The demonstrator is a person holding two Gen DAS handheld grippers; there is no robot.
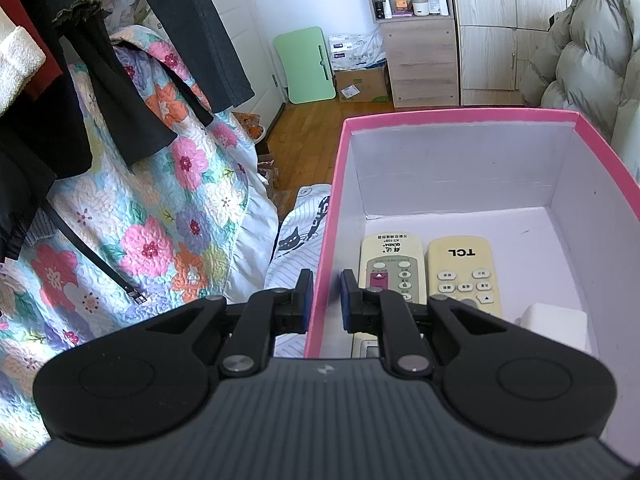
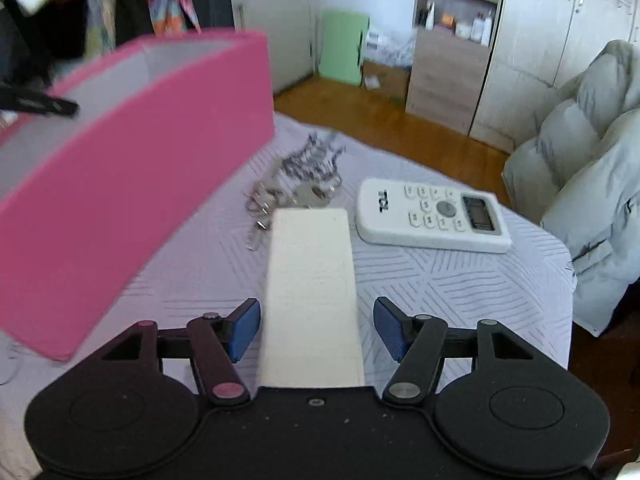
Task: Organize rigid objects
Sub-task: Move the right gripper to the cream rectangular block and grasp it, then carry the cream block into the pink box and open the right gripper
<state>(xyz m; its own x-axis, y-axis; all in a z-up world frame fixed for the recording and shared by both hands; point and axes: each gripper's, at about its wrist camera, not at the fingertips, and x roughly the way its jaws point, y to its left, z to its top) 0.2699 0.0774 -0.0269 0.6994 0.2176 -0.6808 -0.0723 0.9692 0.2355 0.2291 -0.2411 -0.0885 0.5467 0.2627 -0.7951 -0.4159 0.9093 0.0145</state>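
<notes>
White block (image 2: 312,292) lies between the open right claw's (image 2: 316,328) pads, untouched.

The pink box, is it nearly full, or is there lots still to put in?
Partly done. Two remotes and a small white block already lie in the pink box, whose wall the left gripper clamps. The right gripper is open around a white box, not squeezing it. A white TCL remote and keys wait on the bed.
</notes>
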